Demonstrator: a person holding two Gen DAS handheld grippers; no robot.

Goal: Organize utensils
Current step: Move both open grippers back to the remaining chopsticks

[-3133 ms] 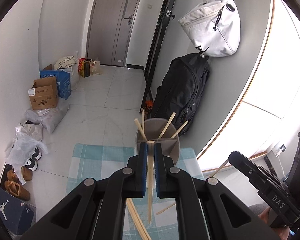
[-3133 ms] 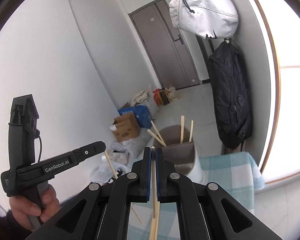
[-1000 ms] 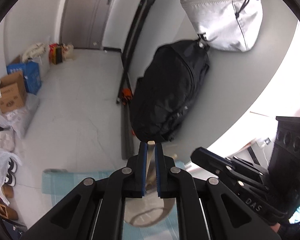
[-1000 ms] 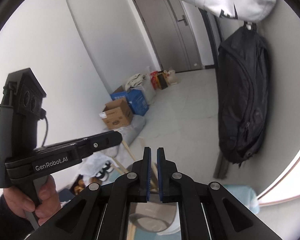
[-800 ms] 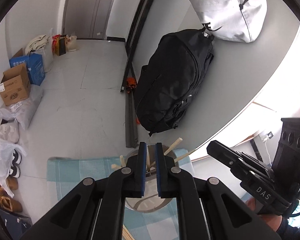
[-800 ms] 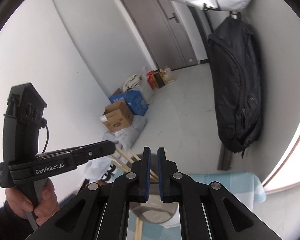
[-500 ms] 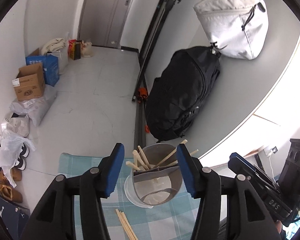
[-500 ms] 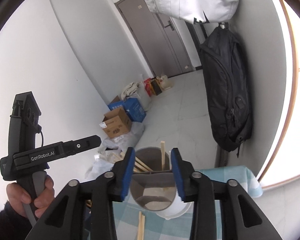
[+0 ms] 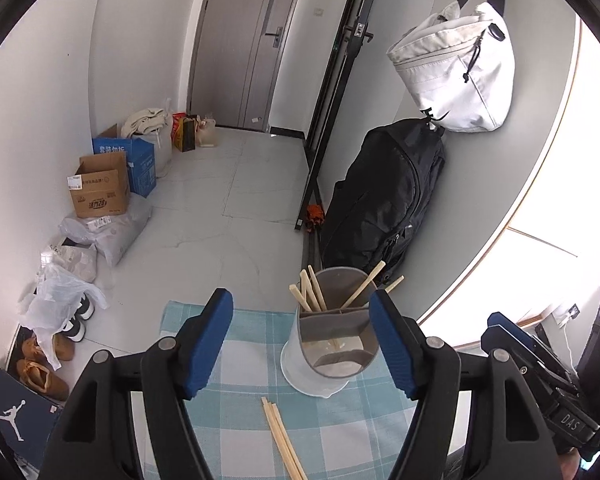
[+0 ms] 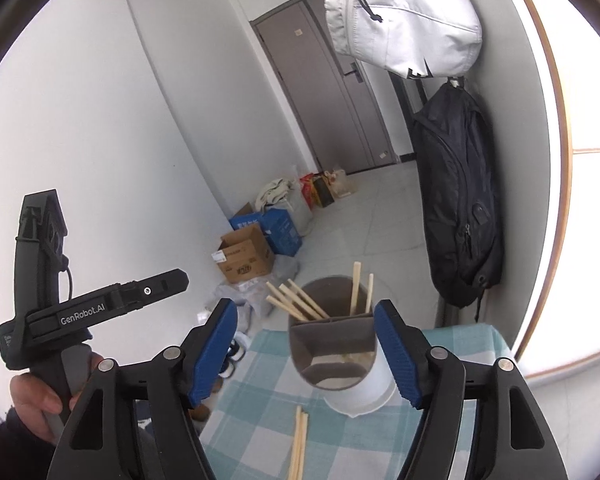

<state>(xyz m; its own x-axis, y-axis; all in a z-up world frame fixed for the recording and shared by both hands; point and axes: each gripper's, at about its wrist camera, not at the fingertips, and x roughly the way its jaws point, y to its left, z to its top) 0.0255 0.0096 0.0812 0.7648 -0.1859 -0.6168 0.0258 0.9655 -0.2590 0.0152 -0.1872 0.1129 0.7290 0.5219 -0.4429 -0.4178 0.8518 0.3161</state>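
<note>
Left gripper [image 9: 301, 340] – jaws spread wide, nothing between the blue pads [image 9: 211, 342]. Right gripper [image 10: 305, 350] likewise spread and empty; both hang above the table, neither touching anything.

Nearest the cameras, at 6 o'clock in the left wrist view: loose chopsticks [image 9: 283, 438] lying flat on the blue-checked tablecloth [image 9: 236, 360], close together, tips pointing toward the holder. At least two; the lower ends run out of frame, so the count is uncertain. Still to be put away.

Just beyond them, at about 5 o'clock of centre: the utensil holder [image 9: 332, 344] – grey divided insert in a white cup, upright on the cloth. Several chopsticks [image 9: 310, 292] already stand in its far compartments, leaning outward. The near compartment looks empty of sticks.

Judgement: task well advanced, most sticks stowed; the loose ones on the cloth remain.

Far field: black backpack [image 9: 384, 196] at 1 o'clock, white bag [image 9: 456, 76] above it, cardboard boxes [image 9: 100, 188] at 10 o'clock.
</note>
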